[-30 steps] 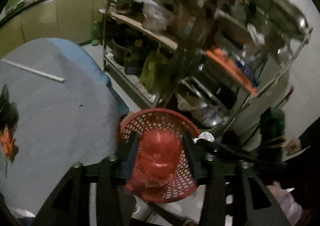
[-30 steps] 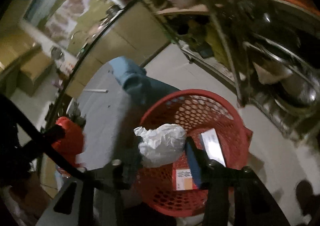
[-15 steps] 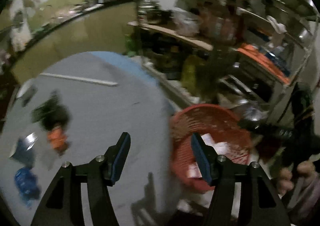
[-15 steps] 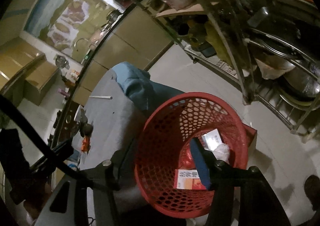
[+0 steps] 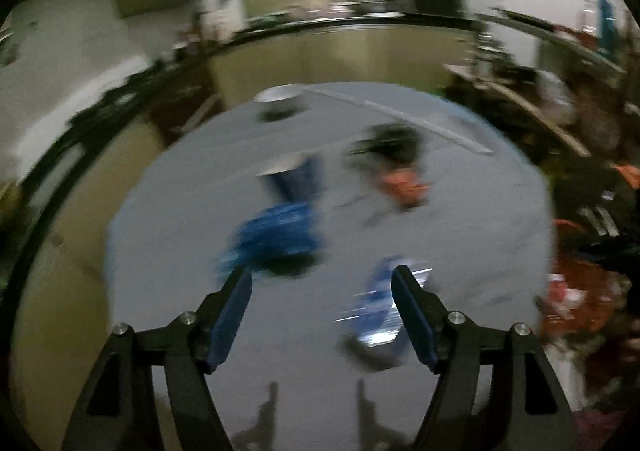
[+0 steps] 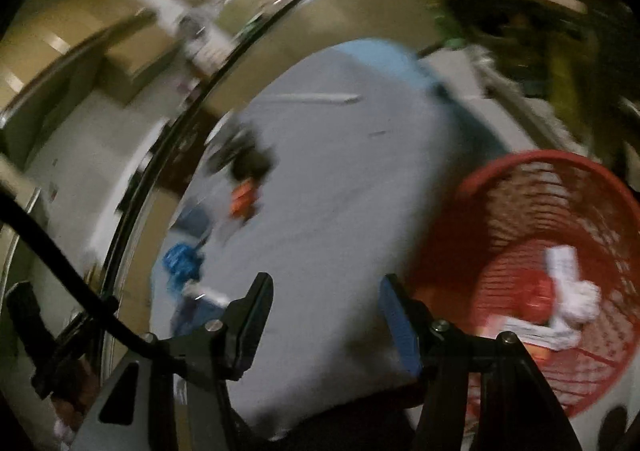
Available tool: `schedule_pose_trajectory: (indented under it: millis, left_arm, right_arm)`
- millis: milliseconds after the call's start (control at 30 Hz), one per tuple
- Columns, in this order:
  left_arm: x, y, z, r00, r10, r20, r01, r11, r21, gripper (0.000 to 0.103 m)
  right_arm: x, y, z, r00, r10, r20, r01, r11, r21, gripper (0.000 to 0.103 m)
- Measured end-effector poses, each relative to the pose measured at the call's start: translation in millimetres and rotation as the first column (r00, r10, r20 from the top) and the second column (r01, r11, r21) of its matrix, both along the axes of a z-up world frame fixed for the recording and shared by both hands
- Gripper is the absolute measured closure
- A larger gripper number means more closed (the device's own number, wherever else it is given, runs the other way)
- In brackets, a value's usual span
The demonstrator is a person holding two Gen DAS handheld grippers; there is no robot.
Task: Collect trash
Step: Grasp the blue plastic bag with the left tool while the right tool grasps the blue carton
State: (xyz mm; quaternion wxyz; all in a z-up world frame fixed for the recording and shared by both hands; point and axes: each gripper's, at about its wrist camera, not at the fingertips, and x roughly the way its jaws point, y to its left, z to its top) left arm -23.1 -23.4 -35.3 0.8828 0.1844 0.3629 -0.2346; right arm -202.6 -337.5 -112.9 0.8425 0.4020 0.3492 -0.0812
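Observation:
Both views are blurred by motion. My left gripper (image 5: 322,281) is open and empty above the grey table (image 5: 480,219). A crumpled blue wrapper (image 5: 276,235) lies just beyond its left finger, and a blue-and-silver packet (image 5: 378,311) lies beside its right finger. Farther off lie an orange-and-black piece (image 5: 402,181) and a blue cup-like item (image 5: 292,175). My right gripper (image 6: 326,291) is open and empty over the table's near edge. The red mesh basket (image 6: 560,191) stands right of it on the floor, holding white paper (image 6: 576,303) and red trash.
A dark bowl (image 5: 280,101) and a long white stick (image 5: 400,115) lie at the table's far side. Cluttered metal shelves (image 5: 580,111) stand to the right of the table. A counter (image 5: 320,47) runs along the back wall.
Both grippers let go of their trash, the red piece and the white paper, into the basket. Both have since swung left from the basket toward the table.

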Motion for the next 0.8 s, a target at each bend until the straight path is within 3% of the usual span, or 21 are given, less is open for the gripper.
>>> schedule_pose_trajectory:
  millis: [167, 400, 467, 600, 800]
  left_arm:
    - [28, 55, -19, 0.991, 0.128, -0.046, -0.128, 0.992, -0.005, 0.030]
    - [39, 88, -37, 0.985, 0.149, -0.084, -0.152, 0.988, -0.033, 0.030]
    - [41, 89, -41, 0.984, 0.147, -0.096, -0.152, 0.987, -0.043, 0.030]
    - [45, 90, -59, 0.972, 0.085, -0.219, -0.111, 0.988, -0.111, 0.030]
    - [48, 77, -86, 0.958, 0.050, -0.282, -0.085, 0.990, -0.114, 0.030]
  right_arm:
    - [64, 64, 16, 0.980, 0.197, -0.008, -0.196, 0.980, 0.015, 0.043]
    - [118, 131, 20, 0.938, 0.339, -0.067, -0.332, 0.938, 0.099, 0.043]
    - [129, 144, 17, 0.930, 0.356, -0.097, -0.344, 0.931, 0.120, 0.043]
    - [146, 160, 3, 0.919, 0.353, -0.174, -0.331, 0.932, 0.147, 0.043]
    - [155, 148, -19, 0.934, 0.265, -0.238, -0.196, 0.940, 0.278, 0.043]
